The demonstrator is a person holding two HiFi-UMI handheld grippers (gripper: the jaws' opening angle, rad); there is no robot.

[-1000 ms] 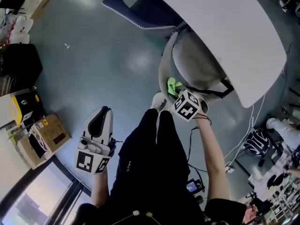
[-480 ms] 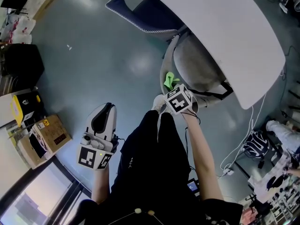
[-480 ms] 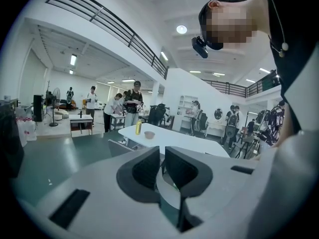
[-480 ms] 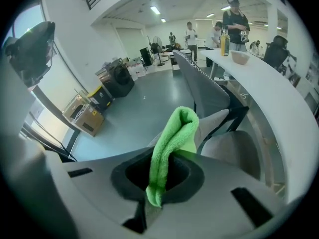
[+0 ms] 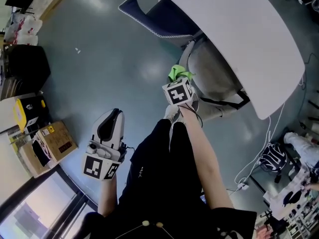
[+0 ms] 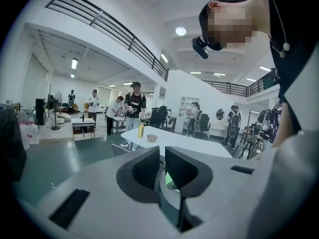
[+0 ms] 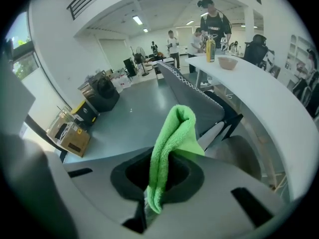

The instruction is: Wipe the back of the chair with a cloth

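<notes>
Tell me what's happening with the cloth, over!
Right gripper shut on green cloth, up at rim of chair back. Left gripper shut, empty, off aside. White table overhangs seat only.

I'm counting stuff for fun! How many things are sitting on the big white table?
2: a yellow bottle and a bowl beside it, toward the far end of the white table. More may be hidden.

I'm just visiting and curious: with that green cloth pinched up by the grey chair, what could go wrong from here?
1. The right gripper pinches the green cloth only near one end. Most of it stands free, so rubbing the grey chair might drag it out of the jaws.
2. The chair sits tucked under the white table, so a wide stroke could knock the gripper against the table's edge.
</notes>
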